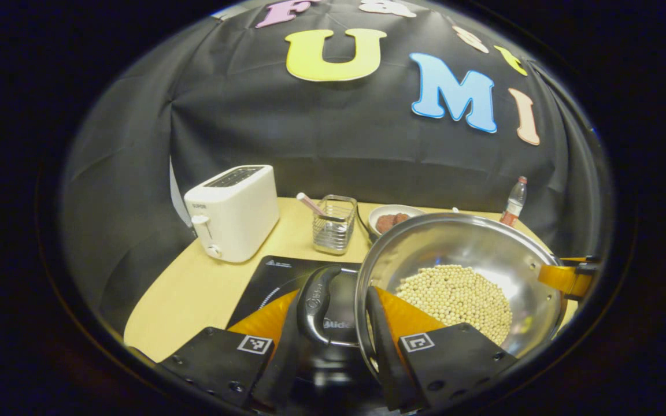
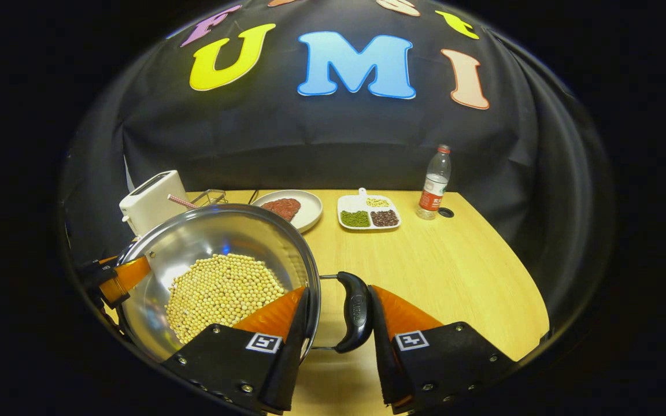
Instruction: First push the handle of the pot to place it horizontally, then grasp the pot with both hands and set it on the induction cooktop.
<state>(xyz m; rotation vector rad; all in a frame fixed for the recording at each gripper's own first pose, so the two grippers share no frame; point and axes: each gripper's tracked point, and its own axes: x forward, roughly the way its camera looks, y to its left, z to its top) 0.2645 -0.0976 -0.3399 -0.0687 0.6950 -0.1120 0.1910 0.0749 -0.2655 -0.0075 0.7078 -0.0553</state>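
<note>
One steel pot (image 2: 217, 271) of pale beans (image 2: 223, 292)

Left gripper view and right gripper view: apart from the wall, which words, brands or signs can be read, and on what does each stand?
"Mide": brand print on the cooktop; the rest is hidden behind the pot handle.
Small mark on the toaster: too small to read.
Label on the bottle: too small to read.
Raised mark on the pot handle: too blurred to read.
</note>
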